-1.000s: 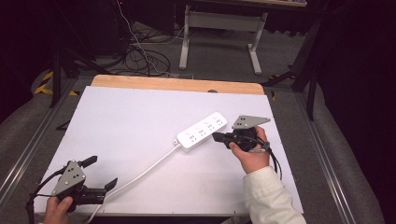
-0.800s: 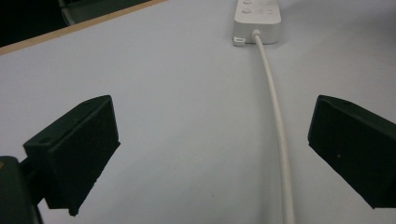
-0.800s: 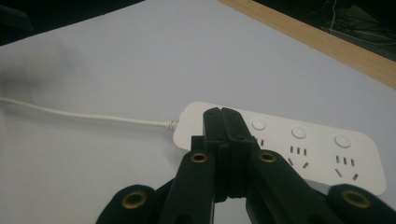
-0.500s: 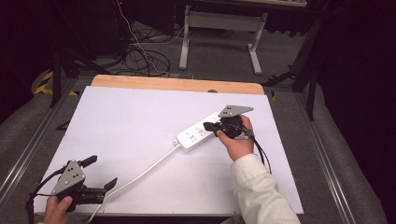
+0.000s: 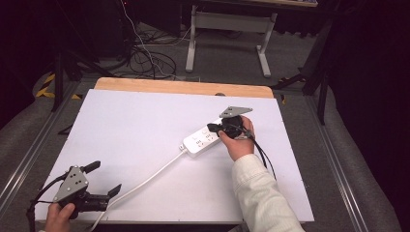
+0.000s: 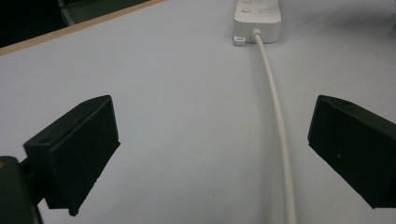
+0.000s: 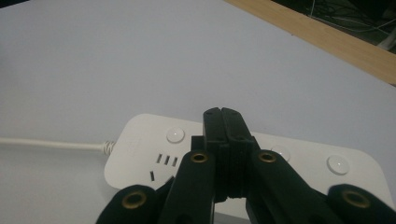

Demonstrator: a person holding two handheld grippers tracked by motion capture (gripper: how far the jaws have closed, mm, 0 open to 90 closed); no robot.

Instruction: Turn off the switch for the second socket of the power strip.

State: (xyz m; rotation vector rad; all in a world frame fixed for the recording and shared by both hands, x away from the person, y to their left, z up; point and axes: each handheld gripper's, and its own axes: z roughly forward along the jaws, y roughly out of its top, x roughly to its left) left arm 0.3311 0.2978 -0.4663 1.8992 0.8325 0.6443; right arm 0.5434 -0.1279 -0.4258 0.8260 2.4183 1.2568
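Note:
A white power strip (image 5: 200, 140) lies near the middle right of the white table, its cord (image 5: 145, 181) running toward the front left. My right gripper (image 5: 212, 129) hovers just over the strip, jaws shut with nothing between them. In the right gripper view the shut gripper (image 7: 222, 113) sits above the strip (image 7: 154, 154), between two round white buttons (image 7: 175, 135). My left gripper (image 5: 104, 180) rests at the front left corner, open. From its own view the left gripper (image 6: 210, 140) has wide-set jaws, with the cord (image 6: 275, 121) passing between them up to the strip's end (image 6: 257, 18).
The white table top (image 5: 135, 125) has a wooden strip (image 5: 183, 87) along its far edge. Beyond it are a desk frame (image 5: 227, 34) and loose cables (image 5: 150, 58) on the grey floor. Metal rails (image 5: 29, 154) run along both sides.
My right gripper has moved left and down, from beside the strip's far end to over its middle. The left gripper has stayed put.

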